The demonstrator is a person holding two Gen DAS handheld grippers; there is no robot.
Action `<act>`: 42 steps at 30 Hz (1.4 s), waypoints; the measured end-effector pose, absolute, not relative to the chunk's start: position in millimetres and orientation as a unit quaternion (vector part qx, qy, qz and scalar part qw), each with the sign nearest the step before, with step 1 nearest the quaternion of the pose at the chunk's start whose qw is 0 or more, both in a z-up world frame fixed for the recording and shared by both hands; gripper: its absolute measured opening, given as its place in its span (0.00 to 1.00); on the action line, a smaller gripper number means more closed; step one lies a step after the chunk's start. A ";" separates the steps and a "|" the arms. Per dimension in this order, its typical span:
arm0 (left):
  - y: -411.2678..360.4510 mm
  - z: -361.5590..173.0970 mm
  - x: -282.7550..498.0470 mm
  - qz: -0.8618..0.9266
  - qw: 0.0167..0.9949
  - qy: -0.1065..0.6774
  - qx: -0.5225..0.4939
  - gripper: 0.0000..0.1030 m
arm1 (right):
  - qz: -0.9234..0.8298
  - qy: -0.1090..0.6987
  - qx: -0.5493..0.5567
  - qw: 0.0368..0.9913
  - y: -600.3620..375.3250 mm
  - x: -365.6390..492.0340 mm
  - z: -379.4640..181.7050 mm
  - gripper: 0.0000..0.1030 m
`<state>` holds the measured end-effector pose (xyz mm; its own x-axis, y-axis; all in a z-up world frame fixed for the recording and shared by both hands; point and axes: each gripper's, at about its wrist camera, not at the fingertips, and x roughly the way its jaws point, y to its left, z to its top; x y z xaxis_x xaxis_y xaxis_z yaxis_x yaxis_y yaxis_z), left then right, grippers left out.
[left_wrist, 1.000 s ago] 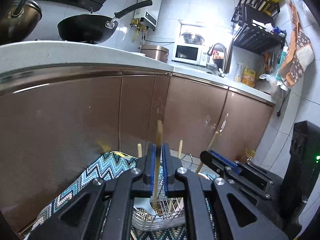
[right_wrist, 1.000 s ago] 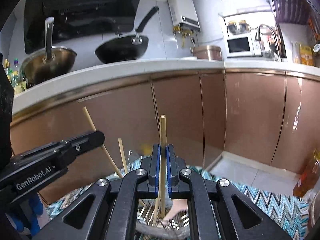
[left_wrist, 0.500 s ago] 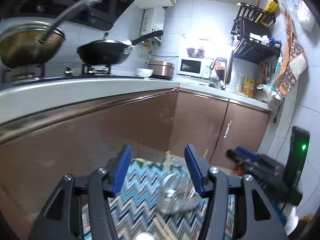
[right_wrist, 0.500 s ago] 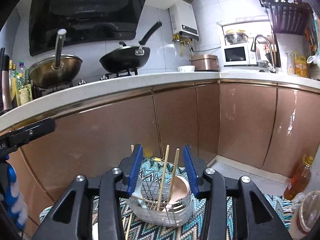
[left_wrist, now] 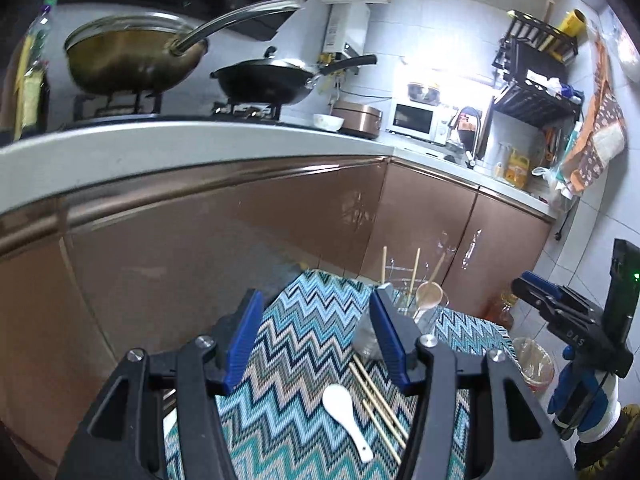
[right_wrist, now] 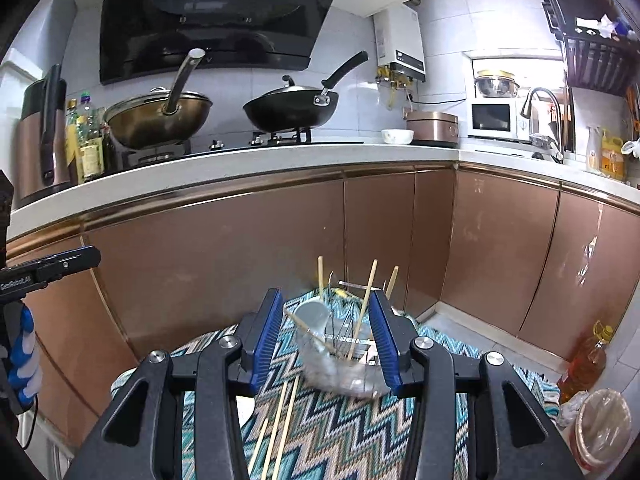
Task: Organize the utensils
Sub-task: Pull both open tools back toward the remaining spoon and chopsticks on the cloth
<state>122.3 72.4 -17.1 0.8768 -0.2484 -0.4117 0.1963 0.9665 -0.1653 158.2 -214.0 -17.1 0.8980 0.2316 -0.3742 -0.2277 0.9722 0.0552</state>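
Left gripper (left_wrist: pixel 316 336): I read its blue-padded jaws as wide apart and empty, hanging above the blue-and-teal zigzag woven mat (left_wrist: pixel 296 344).

Risk, my judgement: the loose pale wooden chopsticks (left_wrist: pixel 378 404) lie side by side and flat on the mat, so a descent that is off-line could pinch only one, or roll the bundle away. The small white ceramic spoon (left_wrist: pixel 345 408) lies just beside them and could be knocked or caught along with them. The mat weave may also snag a fingertip.

Position, left wrist view: spoon and loose chopsticks sit below and behind the jaw tips, toward the right-hand jaw; the spoon is between the jaw lines, while the chopsticks run partly under the right-hand jaw.

The clear round utensil holder with a wire insert (right_wrist: pixel 340 356) already carries upright chopsticks and a pale spoon.

Right gripper (right_wrist: pixel 328 336): jaws wide, empty. In its view the holder appears framed between the jaws, slightly ahead of them; more loose chopsticks (right_wrist: pixel 280 420) lie on the mat below the gap. Closing here could tip the holder, which looks light.
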 end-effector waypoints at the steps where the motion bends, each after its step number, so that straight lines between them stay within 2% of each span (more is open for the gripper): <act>1: 77.0 -19.8 117.5 -0.110 0.967 0.222 -0.061 0.52 | 0.117 0.193 0.005 0.974 -214.1 155.1 -17.5 0.43; 20: 109.1 -43.1 79.6 -0.084 0.962 0.242 -0.090 0.52 | 0.084 0.224 0.028 0.970 -247.6 97.8 -35.6 0.43; 42: 119.0 -73.1 82.4 -0.077 0.954 0.272 -0.104 0.52 | 0.079 0.265 0.035 0.960 -249.6 92.1 -58.6 0.43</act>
